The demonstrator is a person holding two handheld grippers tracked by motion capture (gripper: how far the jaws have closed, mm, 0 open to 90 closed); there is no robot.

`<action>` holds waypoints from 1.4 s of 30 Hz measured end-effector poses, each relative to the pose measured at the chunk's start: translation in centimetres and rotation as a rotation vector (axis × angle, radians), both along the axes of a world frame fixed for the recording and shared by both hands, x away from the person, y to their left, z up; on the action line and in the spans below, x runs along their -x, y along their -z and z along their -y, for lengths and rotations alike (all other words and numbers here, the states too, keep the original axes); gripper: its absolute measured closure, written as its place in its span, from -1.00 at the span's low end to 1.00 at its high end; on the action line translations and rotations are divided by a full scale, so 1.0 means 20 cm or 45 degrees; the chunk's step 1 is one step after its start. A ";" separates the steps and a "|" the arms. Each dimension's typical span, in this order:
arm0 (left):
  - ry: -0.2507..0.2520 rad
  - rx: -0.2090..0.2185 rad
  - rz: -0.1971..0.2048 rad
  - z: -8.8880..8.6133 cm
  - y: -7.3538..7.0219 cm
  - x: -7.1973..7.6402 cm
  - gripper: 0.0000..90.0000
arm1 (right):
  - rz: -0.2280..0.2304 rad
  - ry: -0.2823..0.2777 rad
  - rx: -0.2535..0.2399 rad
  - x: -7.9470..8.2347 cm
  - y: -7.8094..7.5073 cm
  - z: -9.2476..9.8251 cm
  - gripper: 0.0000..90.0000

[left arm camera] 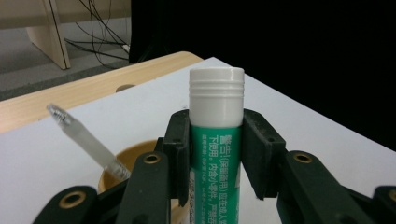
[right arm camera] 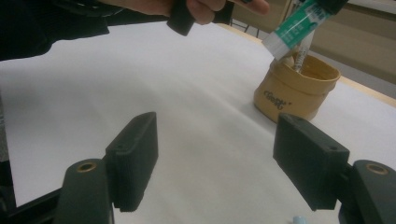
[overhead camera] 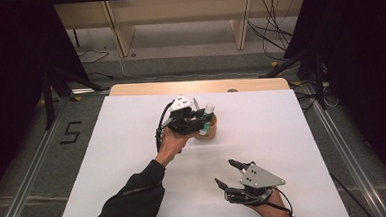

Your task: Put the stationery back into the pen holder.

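Nearest the person, the right gripper hovers over the white table, jaws spread wide with nothing between them. Farther off, the left gripper clamps a green-and-white glue stick by its labelled barrel, just below the white cap, tilted over the mouth of a wooden cup. A clear pen leans inside the cup. The stick looks light, rigid and smooth, so mid-barrel is probably the surest place to grip.
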State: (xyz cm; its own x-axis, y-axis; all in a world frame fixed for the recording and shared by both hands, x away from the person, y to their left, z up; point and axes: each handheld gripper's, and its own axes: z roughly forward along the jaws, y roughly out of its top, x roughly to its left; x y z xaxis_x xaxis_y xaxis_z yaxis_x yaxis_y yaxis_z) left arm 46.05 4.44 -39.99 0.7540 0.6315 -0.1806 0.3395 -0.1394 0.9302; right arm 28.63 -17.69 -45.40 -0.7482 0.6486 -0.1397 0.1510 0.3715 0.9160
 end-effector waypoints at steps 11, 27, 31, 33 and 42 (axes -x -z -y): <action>-0.076 0.066 -0.023 0.05 0.02 -0.12 0.45 | 0.010 0.016 -0.003 -0.01 0.01 0.02 -0.29; -0.124 0.065 -0.040 0.09 0.08 -0.20 0.45 | 0.020 0.000 0.007 0.00 0.01 0.01 -0.28; -0.127 0.060 -0.045 0.10 0.09 -0.21 0.45 | 0.018 -0.002 0.010 0.00 0.01 0.01 -0.28; -0.128 0.045 -0.046 0.11 0.10 -0.21 0.45 | 0.017 -0.003 0.012 0.00 0.01 0.01 -0.28; -0.132 0.028 -0.059 0.12 0.13 -0.22 0.45 | 0.018 -0.007 0.014 0.00 0.01 0.01 -0.28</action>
